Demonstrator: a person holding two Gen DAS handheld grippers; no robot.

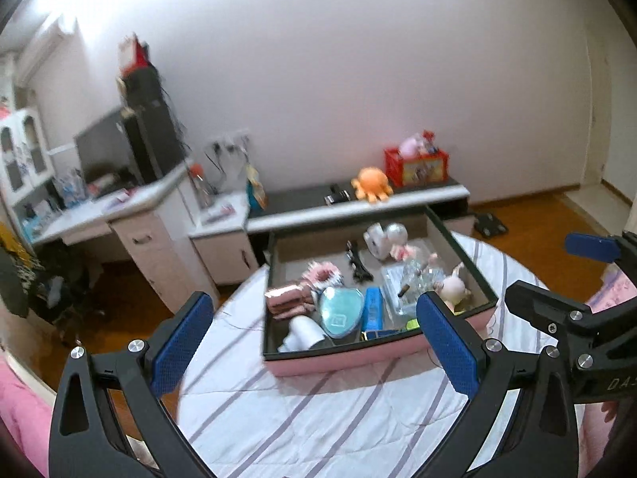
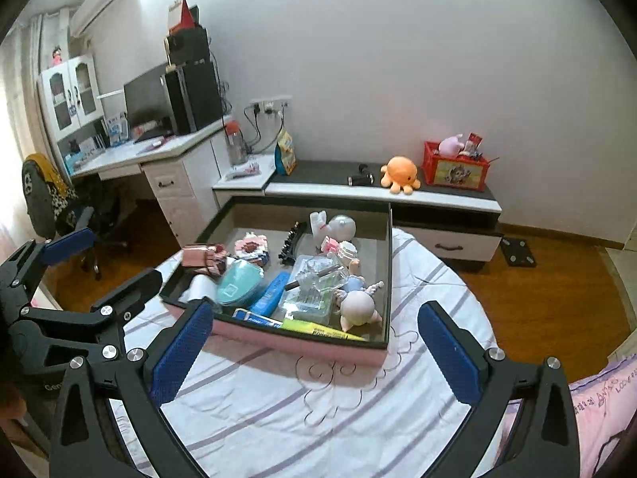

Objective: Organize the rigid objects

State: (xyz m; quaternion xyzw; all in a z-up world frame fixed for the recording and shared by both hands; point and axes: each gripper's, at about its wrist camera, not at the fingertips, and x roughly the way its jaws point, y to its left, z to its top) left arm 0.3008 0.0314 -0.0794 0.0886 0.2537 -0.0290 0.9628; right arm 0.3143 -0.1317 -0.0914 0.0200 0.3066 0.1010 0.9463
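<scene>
Right wrist view: bed (image 2: 278, 418) with white striped sheet fills the lower room, low dark-topped cabinet (image 2: 358, 191) runs along the far wall, white desk (image 2: 159, 155) with monitor (image 2: 145, 95) at left. On the sheet sits a pink-fronted drawer (image 2: 310, 348), pulled out of furniture, resting flat, packed with clutter.

Both claws hover over the bed on the near side of the drawer, touching nothing. Right gripper (image 2: 314, 354) spread wide, blue pads empty, its gap framing the drawer's pink front. Left gripper (image 1: 314, 342) also spread wide, nothing between pads, also aimed at the drawer (image 1: 358, 354) front. Each claw shows at the edge of the other's view, side by side, apart.

Inside the drawer, large to small: clear plastic box (image 2: 314, 286) right of centre, teal pouch (image 2: 239, 283) left of it, white cylinder (image 2: 201, 288) in the near left corner, big-headed doll (image 2: 358, 306) lying near the right wall, white-and-silver figure (image 2: 338, 227) toward the back, pink foil packet (image 2: 203, 259) on the left rim, blue tube (image 2: 270, 292) between pouch and clear box, yellow marker (image 2: 318, 328) along the front wall, black comb-like piece (image 2: 290, 245) mid-back.

On the cabinet: red crate (image 2: 456, 167), orange plush octopus (image 2: 400, 173) just beside it.
</scene>
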